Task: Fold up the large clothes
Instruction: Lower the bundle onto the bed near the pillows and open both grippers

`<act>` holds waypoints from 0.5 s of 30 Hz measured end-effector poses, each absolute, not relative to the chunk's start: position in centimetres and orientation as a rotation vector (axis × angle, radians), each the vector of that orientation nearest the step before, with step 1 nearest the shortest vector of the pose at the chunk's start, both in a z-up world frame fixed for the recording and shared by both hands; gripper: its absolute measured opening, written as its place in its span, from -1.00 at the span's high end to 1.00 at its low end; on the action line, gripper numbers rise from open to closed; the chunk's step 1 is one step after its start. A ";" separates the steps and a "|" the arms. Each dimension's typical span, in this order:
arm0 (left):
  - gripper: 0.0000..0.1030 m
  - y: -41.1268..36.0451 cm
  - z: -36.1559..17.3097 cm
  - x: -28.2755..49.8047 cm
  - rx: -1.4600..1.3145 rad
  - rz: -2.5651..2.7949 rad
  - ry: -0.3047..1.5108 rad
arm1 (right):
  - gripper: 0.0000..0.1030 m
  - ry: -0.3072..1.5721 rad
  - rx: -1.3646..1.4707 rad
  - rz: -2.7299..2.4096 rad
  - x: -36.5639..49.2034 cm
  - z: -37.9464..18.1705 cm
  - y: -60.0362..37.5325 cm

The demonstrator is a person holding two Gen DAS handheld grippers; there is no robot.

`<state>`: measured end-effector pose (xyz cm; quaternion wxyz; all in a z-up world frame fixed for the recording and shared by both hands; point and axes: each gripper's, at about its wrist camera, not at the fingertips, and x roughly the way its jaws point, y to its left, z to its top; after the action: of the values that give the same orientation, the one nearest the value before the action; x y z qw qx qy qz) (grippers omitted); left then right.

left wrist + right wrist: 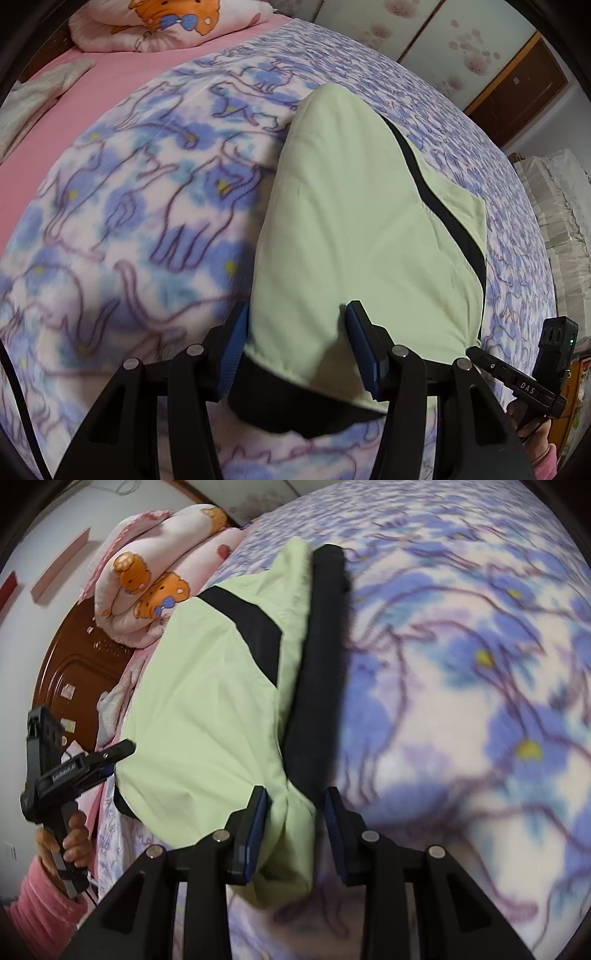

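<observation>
A light green garment (351,229) with black trim lies on the blue cat-print blanket (147,206). It also shows in the right wrist view (207,709), with a black band (317,672) along its right edge. My left gripper (295,343) is open, its blue pads either side of the garment's near black hem. My right gripper (293,823) is open around a bunched green corner of the garment. Each gripper shows in the other's view, the right one (524,380) at the garment's right corner and the left one (74,771) at its left.
A rolled pink bear-print quilt (173,22) lies at the head of the bed on a pink sheet (92,85). A brown wooden headboard (77,675) stands behind it. Floral wardrobe doors (443,40) and a covered white stack (554,206) are on the right.
</observation>
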<state>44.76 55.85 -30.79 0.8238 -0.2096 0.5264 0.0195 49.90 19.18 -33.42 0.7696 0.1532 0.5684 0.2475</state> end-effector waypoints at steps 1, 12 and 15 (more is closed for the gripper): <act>-0.01 55.9 -30.6 44.2 -0.428 0.052 1.119 | 0.41 1.241 0.315 0.527 49.7 -33.3 19.1; -0.03 55.4 -30.6 39.0 -0.499 0.192 1.079 | 0.35 1.180 0.172 0.398 46.8 -31.7 19.1; -0.04 54.4 -30.2 38.2 -0.494 0.275 1.100 | 0.35 1.190 0.194 0.372 45.5 -31.5 18.4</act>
<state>38.20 54.45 -30.24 0.8149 -0.2314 0.5156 0.1287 45.48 18.41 -31.50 0.8074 0.0906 0.5565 0.1738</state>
